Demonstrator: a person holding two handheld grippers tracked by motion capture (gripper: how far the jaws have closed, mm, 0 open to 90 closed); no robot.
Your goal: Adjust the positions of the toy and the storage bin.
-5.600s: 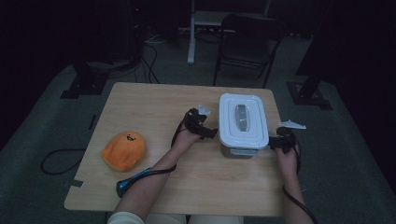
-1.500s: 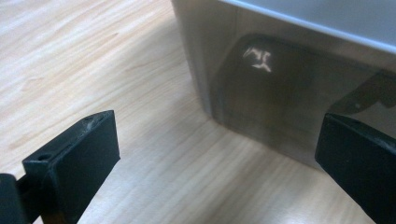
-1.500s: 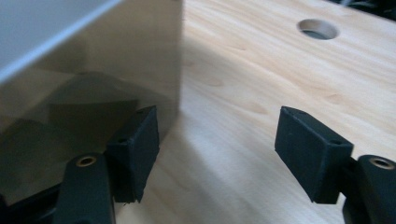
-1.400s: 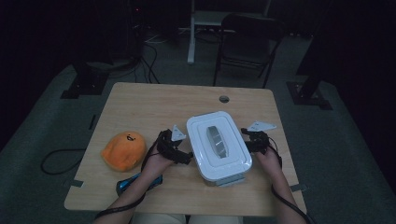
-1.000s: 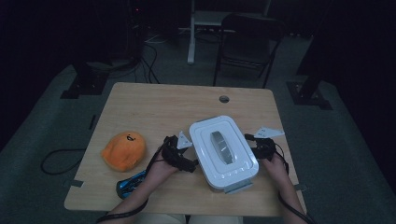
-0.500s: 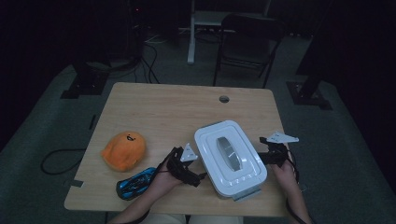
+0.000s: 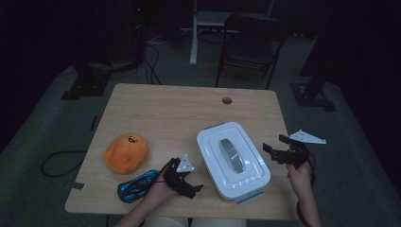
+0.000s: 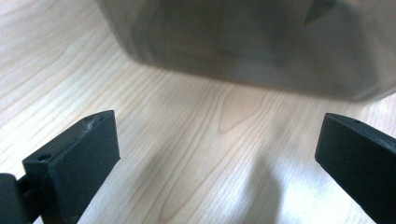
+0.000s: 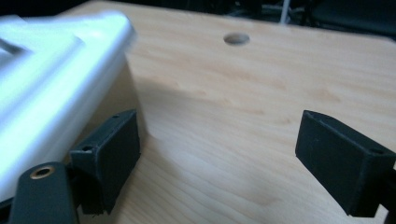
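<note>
A white lidded container (image 7: pixel 232 161) with a grey handle on its lid stands on the wooden table (image 7: pixel 179 113), near the front right. My left gripper (image 7: pixel 194 189) lies low at the container's left, jaws open, a small gap off its side. In the left gripper view the wide-open gripper (image 8: pixel 217 154) has only bare wood between its jaws, and the container's grey wall (image 8: pixel 243 46) stands just ahead. My right gripper (image 7: pixel 273 145) hovers off the container's right side. Its jaws (image 9: pixel 219 154) have just been opening and hold nothing; the container's rim (image 9: pixel 51 84) passes at their left.
An orange plush toy (image 7: pixel 125 151) and a blue toy car (image 7: pixel 137 185) lie at the front left, close to my left hand. A round cable hole (image 7: pixel 227 100) sits near the table's far edge. A folding chair (image 7: pixel 250 38) stands behind the table.
The container came toward the table's front between both grippers. Both have since let go: the right one opened and rose away to the right, the left one sank toward the front edge.
</note>
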